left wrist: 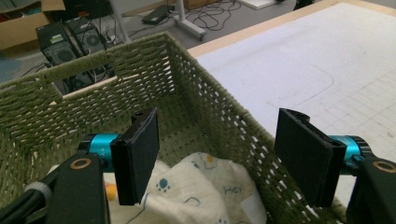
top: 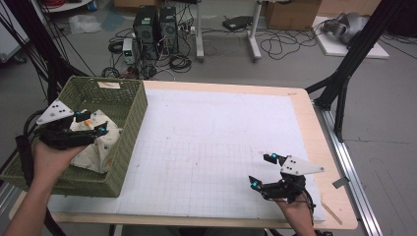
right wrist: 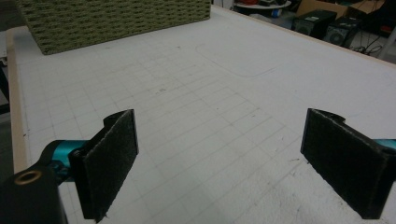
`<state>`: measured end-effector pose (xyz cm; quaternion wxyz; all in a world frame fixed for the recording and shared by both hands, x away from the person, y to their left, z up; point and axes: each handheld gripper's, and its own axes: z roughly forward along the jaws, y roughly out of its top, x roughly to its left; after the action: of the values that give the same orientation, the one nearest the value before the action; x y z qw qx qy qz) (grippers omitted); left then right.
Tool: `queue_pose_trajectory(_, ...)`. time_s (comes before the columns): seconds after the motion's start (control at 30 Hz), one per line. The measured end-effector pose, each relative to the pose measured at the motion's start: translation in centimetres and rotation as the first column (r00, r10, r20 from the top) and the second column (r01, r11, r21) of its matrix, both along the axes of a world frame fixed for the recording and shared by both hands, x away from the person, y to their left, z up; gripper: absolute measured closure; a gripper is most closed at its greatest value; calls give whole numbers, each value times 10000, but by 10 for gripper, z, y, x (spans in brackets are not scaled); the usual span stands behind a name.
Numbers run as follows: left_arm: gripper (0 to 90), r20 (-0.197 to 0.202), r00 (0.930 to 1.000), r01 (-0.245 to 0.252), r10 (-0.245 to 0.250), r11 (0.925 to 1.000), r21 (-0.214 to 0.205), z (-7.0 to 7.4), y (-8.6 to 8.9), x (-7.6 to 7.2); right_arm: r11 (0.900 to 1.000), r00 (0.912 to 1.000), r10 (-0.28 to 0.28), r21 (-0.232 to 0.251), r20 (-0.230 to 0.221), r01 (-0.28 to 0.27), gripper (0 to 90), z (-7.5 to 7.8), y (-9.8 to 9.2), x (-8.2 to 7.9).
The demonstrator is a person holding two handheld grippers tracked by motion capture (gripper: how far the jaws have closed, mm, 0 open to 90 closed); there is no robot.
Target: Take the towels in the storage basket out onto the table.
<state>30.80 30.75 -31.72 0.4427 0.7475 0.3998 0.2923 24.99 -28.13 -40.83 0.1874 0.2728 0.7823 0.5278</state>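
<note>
While both hands work at the table, notes run near to far.

Left gripper: left gripper (top: 88, 123) hangs at middle left of the high view, over the basket's open top; jaws stand wide apart, nothing pressed between the pads.

Right gripper: right gripper (top: 265, 171) sits at lower right of the high view, over bare mat; jaws wide apart, nothing between them.

Cloth: cream printed cloth (left wrist: 196, 186) lies crumpled inside the basket, low centre of the left gripper view, beneath the open jaws; no pad touches it.

Basket: green woven basket (top: 133, 118) stands on the table's left end, left of the high view.

Mat: white gridded mat (top: 221, 142) carries no loose item.

Progress: judged, the cloth is in the basket and not gripped; whether it is being fetched or was just dropped, the frames cannot settle.

Hidden: the basket's near corner runs off the frame, the left hand covers part of the cloth, and the basket floor under it is unseen; the print is too small to read.
</note>
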Motion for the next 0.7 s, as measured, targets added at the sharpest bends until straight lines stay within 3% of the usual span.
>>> queue_pose_trajectory(0.17, 315, -224, 9996, -166, 171, 9996, 237, -7, 7, 5, 10000, 10000, 5, 4, 9, -5, 103, 0, 0, 0)
queue_pose_trajectory(0.27, 318, -514, 9984, -212, 247, 9974, 683, -11, 10, 9, 10000, 10000, 21, 20, -29, -21, 104, 0, 0, 0)
queue_pose_trajectory(0.43, 316, -810, 9958, -345, 433, 9936, 1075, -17, 14, 16, 10000, 10000, 20, 38, -54, -20, 104, -1, 1, 0)
queue_pose_trajectory(0.7, 310, -1208, 9892, -677, 828, 9899, 1242, -28, 18, 26, 10000, 10000, 7, 37, -78, -7, 104, 0, 1, 0)
